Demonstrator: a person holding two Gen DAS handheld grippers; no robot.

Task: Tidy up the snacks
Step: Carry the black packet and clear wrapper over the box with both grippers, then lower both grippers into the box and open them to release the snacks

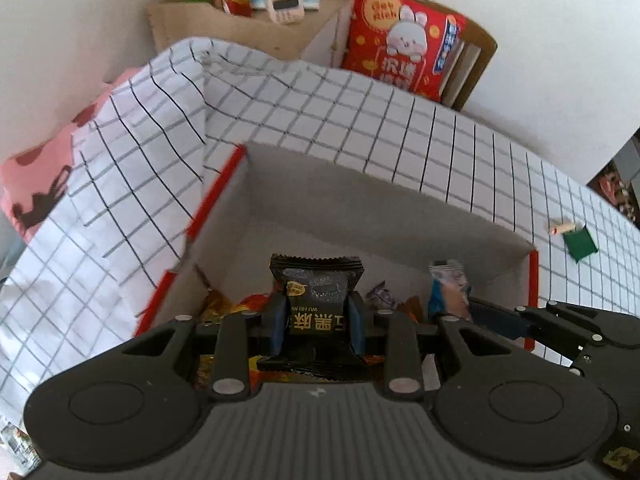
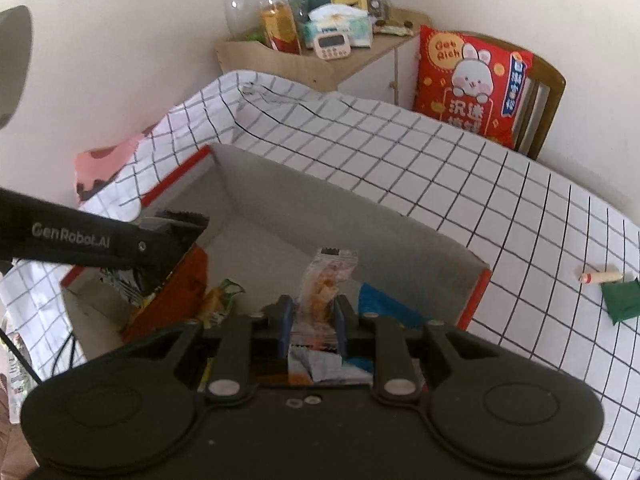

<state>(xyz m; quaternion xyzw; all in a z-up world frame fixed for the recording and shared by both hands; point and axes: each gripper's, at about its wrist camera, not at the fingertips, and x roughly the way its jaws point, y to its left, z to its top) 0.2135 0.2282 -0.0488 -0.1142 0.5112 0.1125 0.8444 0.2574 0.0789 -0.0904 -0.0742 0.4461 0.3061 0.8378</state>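
Black plastic left claw (image 1: 318, 320) pinches a black foil snack packet (image 1: 316, 292) upright over the red-edged cardboard box (image 1: 224, 184). At its three o'clock, the right claw (image 2: 312, 316) grips a clear crinkled snack packet (image 2: 326, 276) (orange pieces inside) above the same box, which sits on the checked-cloth worktop (image 2: 460, 184).

"Get Rich" printed on the red rabbit cushion (image 2: 472, 84) — "GenRobot.AI" along the side of the left gripper (image 2: 176, 240) — "WU HEI" upside down on the black snack packet (image 1: 316, 300).
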